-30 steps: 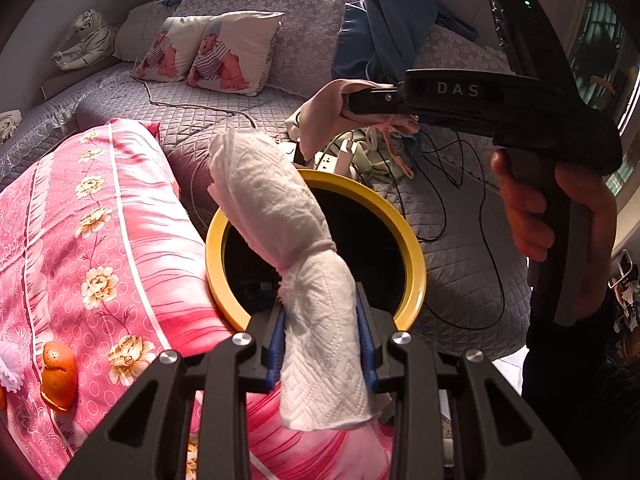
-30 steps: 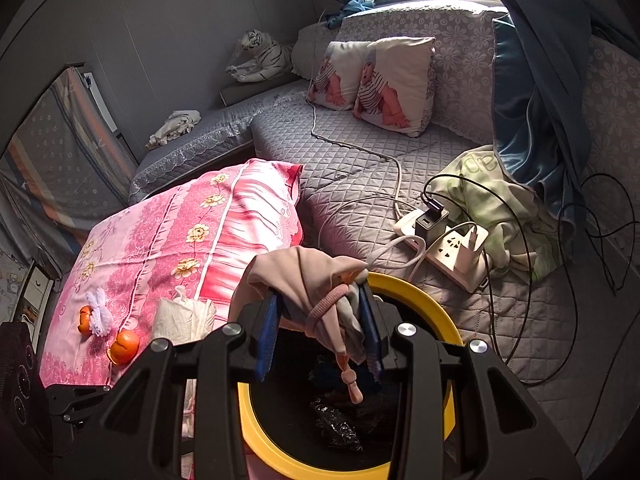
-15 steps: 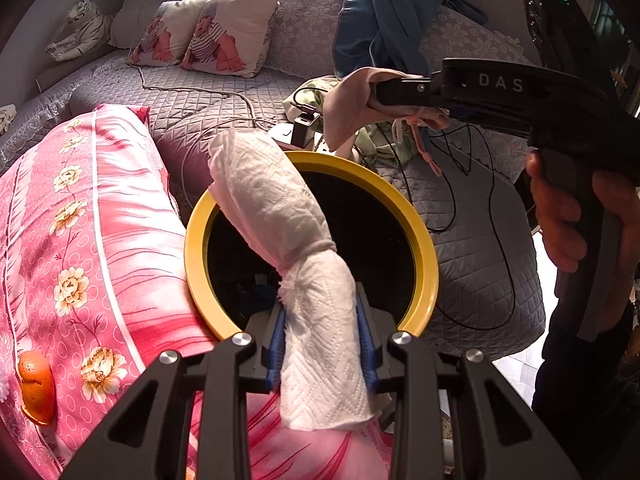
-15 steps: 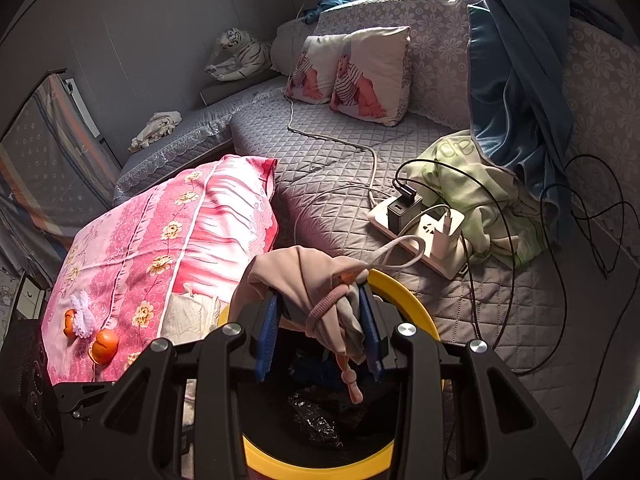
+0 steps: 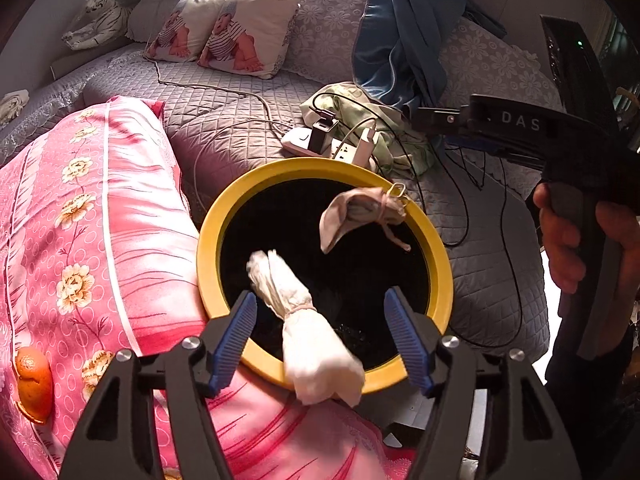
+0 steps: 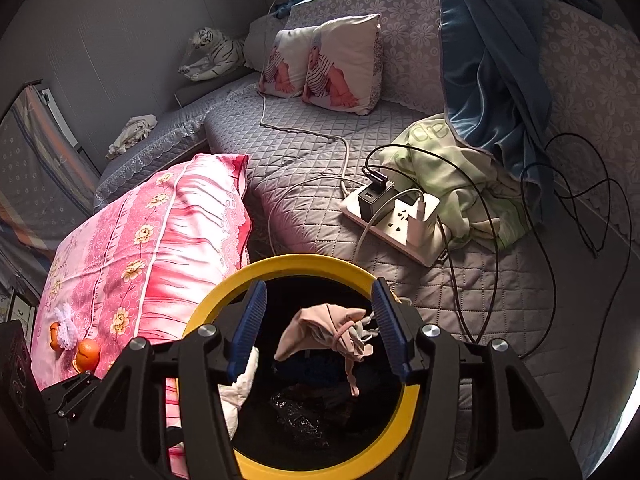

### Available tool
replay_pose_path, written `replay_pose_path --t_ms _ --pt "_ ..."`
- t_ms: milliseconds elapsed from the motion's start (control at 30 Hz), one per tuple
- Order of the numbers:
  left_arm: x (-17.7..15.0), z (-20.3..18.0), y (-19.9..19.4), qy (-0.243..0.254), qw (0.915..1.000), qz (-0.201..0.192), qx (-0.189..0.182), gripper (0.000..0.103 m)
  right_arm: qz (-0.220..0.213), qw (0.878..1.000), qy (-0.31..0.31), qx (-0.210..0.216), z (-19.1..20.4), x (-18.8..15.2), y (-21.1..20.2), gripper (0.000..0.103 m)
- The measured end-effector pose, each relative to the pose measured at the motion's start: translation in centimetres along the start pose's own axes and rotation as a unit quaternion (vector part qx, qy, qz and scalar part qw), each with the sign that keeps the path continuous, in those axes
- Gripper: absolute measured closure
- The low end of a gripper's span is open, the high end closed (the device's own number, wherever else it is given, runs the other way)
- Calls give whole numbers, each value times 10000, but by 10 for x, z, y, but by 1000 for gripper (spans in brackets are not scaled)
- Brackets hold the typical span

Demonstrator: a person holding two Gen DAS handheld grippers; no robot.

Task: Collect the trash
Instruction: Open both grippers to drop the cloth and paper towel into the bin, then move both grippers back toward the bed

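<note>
A twisted white paper towel (image 5: 308, 320) hung over the near edge of the yellow-rimmed bin (image 5: 208, 248), between the blue pads of the left gripper (image 5: 326, 338) but touching neither; those jaws were opening, released. Over the bin's dark mouth a pinkish cloth bundle (image 6: 326, 334) tied with a band sat loose between the pads of the right gripper (image 6: 320, 326), whose jaws were likewise opening, clear of it. Dark crumpled trash lay at the bottom. The bin stood against a pink flowered pillow (image 5: 92, 232), which carried orange peel (image 5: 34, 388). Beyond lay a grey quilted sofa (image 6: 320, 168) with a white power strip (image 6: 396, 224) and a green cloth (image 6: 452, 172).
</note>
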State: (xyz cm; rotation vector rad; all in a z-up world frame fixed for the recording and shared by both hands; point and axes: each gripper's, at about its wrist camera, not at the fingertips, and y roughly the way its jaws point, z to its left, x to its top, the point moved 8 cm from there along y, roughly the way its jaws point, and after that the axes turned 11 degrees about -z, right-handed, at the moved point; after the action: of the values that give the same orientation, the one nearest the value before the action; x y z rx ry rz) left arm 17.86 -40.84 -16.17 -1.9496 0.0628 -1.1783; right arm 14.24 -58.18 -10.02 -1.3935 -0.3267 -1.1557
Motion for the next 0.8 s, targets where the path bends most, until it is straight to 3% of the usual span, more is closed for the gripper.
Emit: replay_pose_path --t_ms 467,800 --pt "7 26 -23 -255 9993 -254 109 39 57 9997 -217 120 25 -2 -3 50" --pt "12 81 -63 -544 9955 -570 529 38 65 9977 -518 429 69 -2 -10 49"
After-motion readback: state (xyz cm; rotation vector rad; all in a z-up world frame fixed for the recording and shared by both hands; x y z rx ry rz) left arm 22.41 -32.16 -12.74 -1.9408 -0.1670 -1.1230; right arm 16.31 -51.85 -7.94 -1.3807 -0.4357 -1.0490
